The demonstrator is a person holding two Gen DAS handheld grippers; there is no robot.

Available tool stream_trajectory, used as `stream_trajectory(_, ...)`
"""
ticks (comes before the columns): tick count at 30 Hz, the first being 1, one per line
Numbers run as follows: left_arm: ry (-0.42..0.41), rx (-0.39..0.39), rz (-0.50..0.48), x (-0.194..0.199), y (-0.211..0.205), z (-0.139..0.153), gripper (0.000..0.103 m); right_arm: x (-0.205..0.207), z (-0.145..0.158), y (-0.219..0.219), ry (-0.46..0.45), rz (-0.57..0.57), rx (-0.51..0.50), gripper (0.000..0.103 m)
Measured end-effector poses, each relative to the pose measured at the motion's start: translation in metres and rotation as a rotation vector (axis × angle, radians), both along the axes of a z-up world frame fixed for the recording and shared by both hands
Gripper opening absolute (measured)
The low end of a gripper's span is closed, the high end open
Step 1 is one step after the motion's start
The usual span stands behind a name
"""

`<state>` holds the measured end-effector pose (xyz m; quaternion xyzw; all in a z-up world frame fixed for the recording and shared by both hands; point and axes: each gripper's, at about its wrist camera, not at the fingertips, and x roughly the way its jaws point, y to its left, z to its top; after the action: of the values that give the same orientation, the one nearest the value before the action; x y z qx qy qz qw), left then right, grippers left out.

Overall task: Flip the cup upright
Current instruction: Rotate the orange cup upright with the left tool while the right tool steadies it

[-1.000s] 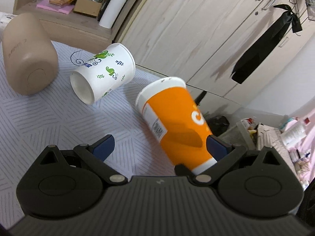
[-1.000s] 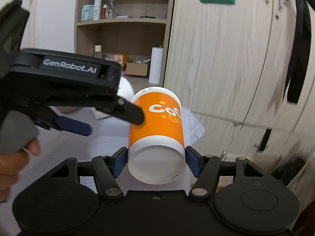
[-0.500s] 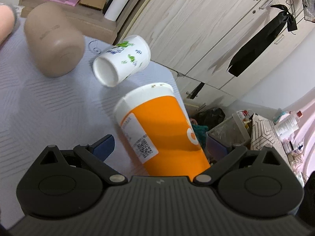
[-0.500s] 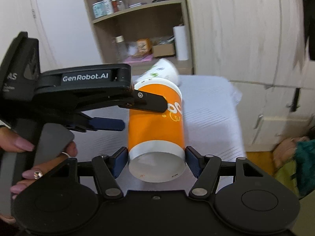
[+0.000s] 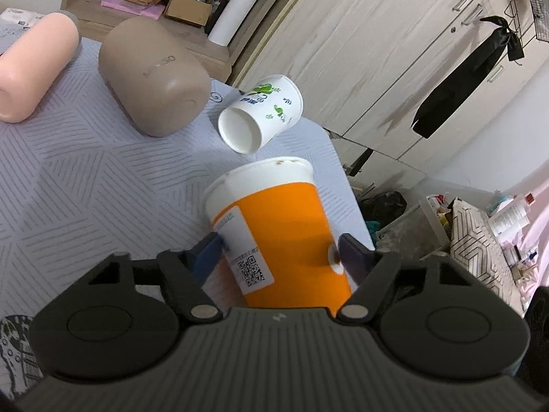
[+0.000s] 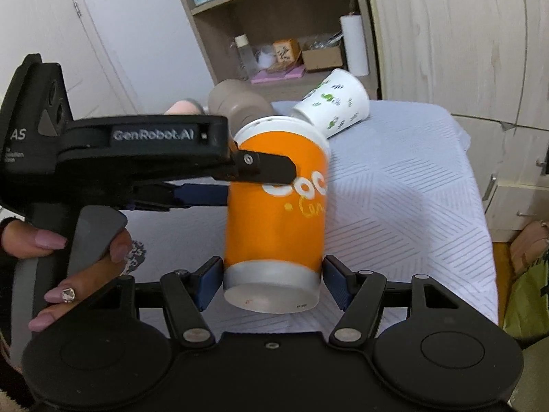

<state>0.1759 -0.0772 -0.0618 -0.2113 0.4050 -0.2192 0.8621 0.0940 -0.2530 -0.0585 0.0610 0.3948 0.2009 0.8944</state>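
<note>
An orange paper cup (image 5: pixel 281 226) with a white rim is held above the table, mouth pointing away from both cameras. My left gripper (image 5: pixel 281 254) has closed on the cup's middle, its blue pads against both sides. In the right wrist view the cup (image 6: pixel 274 219) has its white base toward the camera, and my right gripper (image 6: pixel 272 281) has its pads at the base, with a small gap showing at the right pad. The left gripper's body (image 6: pixel 144 151) crosses that view from the left.
On the grey patterned tablecloth (image 5: pixel 85 178) lie a white cup with green print (image 5: pixel 260 116), a taupe container (image 5: pixel 154 75) and a pink container (image 5: pixel 31 68), all on their sides. The table's right edge (image 6: pixel 480 226) drops to a cluttered floor. Shelves and wardrobe doors stand behind.
My left gripper has closed from wide open onto the orange cup. The cup has swung round over the table. The right gripper's pads have eased slightly apart at the base.
</note>
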Motion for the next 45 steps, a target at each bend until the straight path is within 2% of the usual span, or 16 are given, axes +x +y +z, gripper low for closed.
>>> stream_trajectory(4,-0.002,-0.012,-0.011,0.0,0.004,-0.001,0.072,0.006,0.002,0.001,0.01,0.055,-0.017,0.075)
stream_trajectory(7,0.005,-0.019,-0.021,0.002,0.007,-0.001,0.072,0.012,0.008,0.0,0.02,0.107,-0.007,0.088)
stream_trajectory(11,0.033,-0.042,-0.031,0.007,0.011,-0.002,0.073,0.032,0.012,-0.003,0.035,0.13,-0.004,0.088)
stream_trajectory(16,0.081,-0.07,-0.051,0.012,0.014,-0.006,0.076,0.063,0.006,-0.009,0.102,0.165,0.024,0.088)
stream_trajectory(21,0.09,-0.079,-0.077,0.016,0.013,-0.008,0.077,0.076,0.001,-0.015,0.134,0.153,0.102,0.087)
stream_trajectory(24,0.072,-0.07,-0.108,0.014,0.01,-0.007,0.077,0.077,-0.001,-0.017,0.156,0.168,0.135,0.079)
stream_trajectory(32,0.02,-0.05,-0.153,-0.001,0.01,0.003,0.076,0.057,0.005,-0.013,0.096,0.181,0.11,0.079)
stream_trajectory(37,-0.05,-0.025,-0.18,-0.017,0.014,0.017,0.076,0.034,0.018,-0.005,-0.008,0.223,0.054,0.079)
stream_trajectory(40,-0.119,0.017,-0.197,-0.031,0.019,0.028,0.075,0.024,0.025,0.0,-0.065,0.26,0.033,0.078)
stream_trajectory(45,-0.189,0.057,-0.177,-0.046,0.029,0.04,0.075,0.012,0.033,0.015,-0.165,0.312,-0.012,0.078)
